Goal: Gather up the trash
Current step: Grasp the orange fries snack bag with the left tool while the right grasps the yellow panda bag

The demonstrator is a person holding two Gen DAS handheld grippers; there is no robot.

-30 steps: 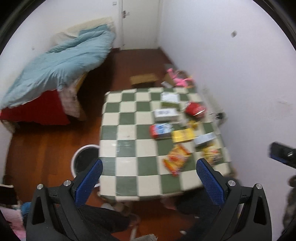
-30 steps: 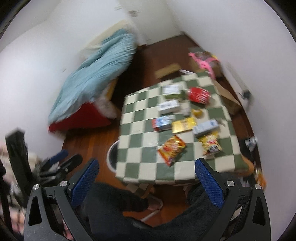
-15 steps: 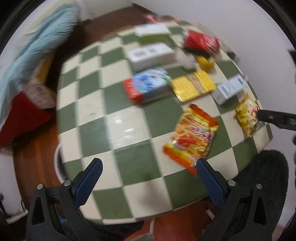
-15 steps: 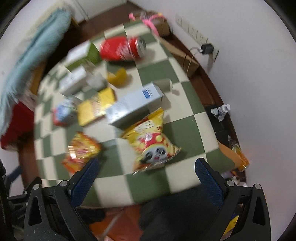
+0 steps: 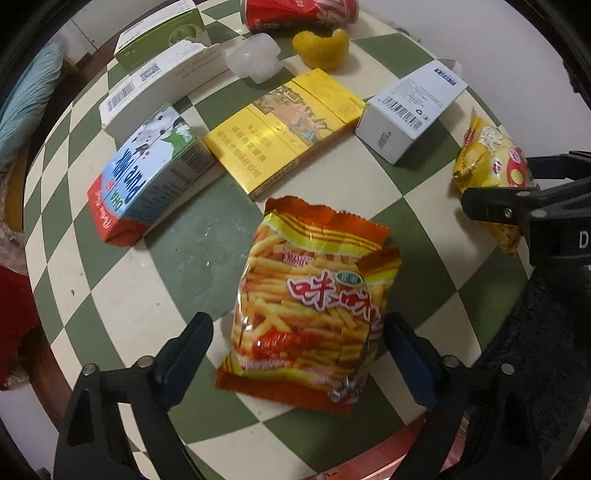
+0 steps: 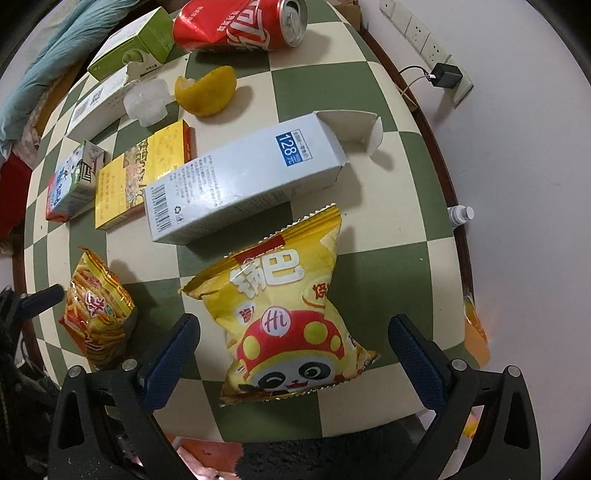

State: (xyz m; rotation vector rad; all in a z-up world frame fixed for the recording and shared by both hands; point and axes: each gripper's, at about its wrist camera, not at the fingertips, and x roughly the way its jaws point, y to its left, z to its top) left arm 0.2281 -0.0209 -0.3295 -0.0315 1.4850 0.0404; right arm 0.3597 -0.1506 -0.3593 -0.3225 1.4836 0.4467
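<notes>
An orange fries snack bag (image 5: 310, 306) lies on the green-and-cream checked table (image 5: 184, 251). My left gripper (image 5: 299, 347) points down over its near end with a finger on each side. Its jaws are closing; a gap still shows at the left pad (image 5: 192, 343). A yellow panda snack bag (image 6: 288, 314) lies further right. My right gripper (image 6: 295, 345) straddles its lower part, open, with space beside both pads. In the left wrist view the yellow bag (image 5: 491, 166) sits partly under the right gripper's black fingers.
Behind the bags lie a white-blue box (image 6: 243, 177), a yellow box (image 5: 284, 125), a milk carton (image 5: 147, 173), a crushed red can (image 6: 240, 26), a peel (image 6: 207, 92), a clear plastic cup (image 5: 255, 59) and a green box (image 6: 133, 44). The wall (image 6: 517, 147) runs to the right.
Both grippers have dropped from high above the room to just over the table, each now straddling a snack bag. The left jaws stand narrower than before.
</notes>
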